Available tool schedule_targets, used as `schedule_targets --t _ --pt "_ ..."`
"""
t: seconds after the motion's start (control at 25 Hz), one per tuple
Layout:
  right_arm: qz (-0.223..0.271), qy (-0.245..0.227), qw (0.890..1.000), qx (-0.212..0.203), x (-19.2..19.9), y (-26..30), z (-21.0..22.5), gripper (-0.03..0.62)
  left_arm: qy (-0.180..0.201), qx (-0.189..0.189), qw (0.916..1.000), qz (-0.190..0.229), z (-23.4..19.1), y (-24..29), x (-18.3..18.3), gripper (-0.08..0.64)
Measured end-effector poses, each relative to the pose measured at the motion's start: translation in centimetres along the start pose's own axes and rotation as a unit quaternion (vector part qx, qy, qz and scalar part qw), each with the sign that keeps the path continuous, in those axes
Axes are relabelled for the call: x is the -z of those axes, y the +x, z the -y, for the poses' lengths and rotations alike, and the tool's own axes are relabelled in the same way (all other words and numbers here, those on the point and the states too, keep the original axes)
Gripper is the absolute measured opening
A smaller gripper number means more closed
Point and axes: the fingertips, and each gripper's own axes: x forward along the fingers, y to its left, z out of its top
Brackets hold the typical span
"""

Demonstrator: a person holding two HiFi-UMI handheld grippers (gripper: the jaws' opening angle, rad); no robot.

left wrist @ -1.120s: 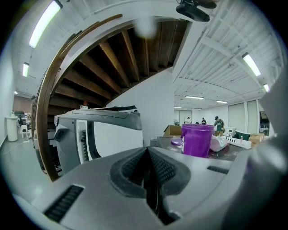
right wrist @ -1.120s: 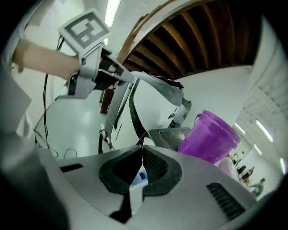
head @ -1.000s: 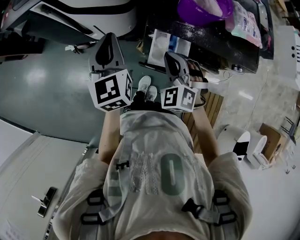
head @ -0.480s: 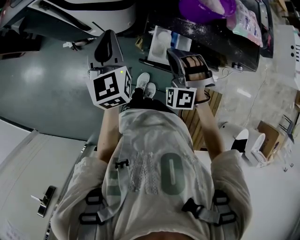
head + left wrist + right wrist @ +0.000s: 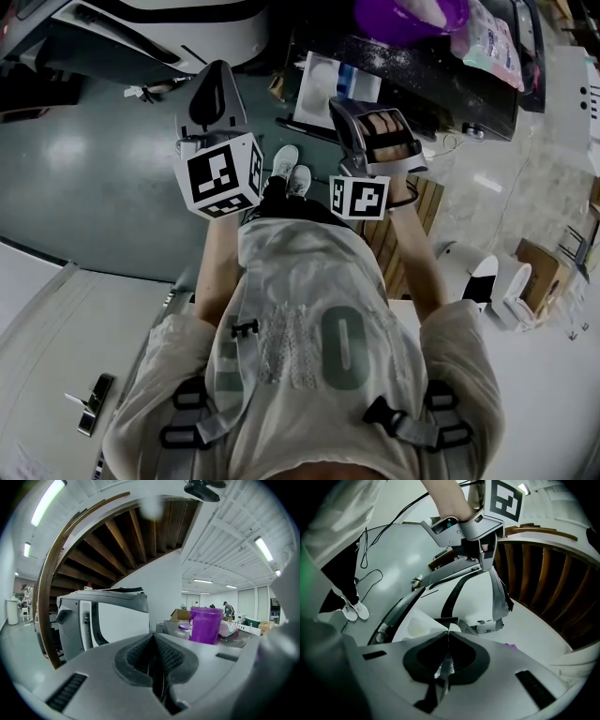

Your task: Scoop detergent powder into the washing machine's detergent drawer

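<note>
In the head view my left gripper (image 5: 217, 77) and right gripper (image 5: 345, 112) are held up in front of the person's chest, apart from everything. Both are shut, with no object seen between the jaws. In the left gripper view the closed left gripper (image 5: 152, 638) points at the white washing machine (image 5: 103, 620) and a purple bucket (image 5: 205, 624) on the dark table. The right gripper (image 5: 449, 633) looks across at the left gripper's body (image 5: 464, 531) and down on a pale tray-like part (image 5: 419, 626), perhaps the drawer. A pale streak lies along its jaw seam.
The washing machine (image 5: 159, 28) stands at top left on a green floor (image 5: 84, 178). The purple bucket (image 5: 408, 14) and a printed bag (image 5: 489, 42) sit on the dark table (image 5: 450, 84). A white box-like part (image 5: 323, 82) is beside it. Wooden slats (image 5: 427, 216) lie right.
The right gripper has lifted and turned a little, so the hand on its grip now shows more. The left gripper has hardly moved. Both stay shut.
</note>
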Motion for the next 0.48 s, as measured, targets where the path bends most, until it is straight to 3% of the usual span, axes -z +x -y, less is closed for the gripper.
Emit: schedule_targets --t 0.2,0.48 --pt "0.008 0.026 1.0 0.0 -0.1 -0.1 0.5 0.011 0.006 0.002 1.0 0.0 0.3 0.2 -0.1 0.02" --pt "0.032 0.153 0.988 0.012 -0.2 -0.6 3.3 0.011 0.011 0.013 0.9998 0.009 1.0 0.4 -1.1 0.02"
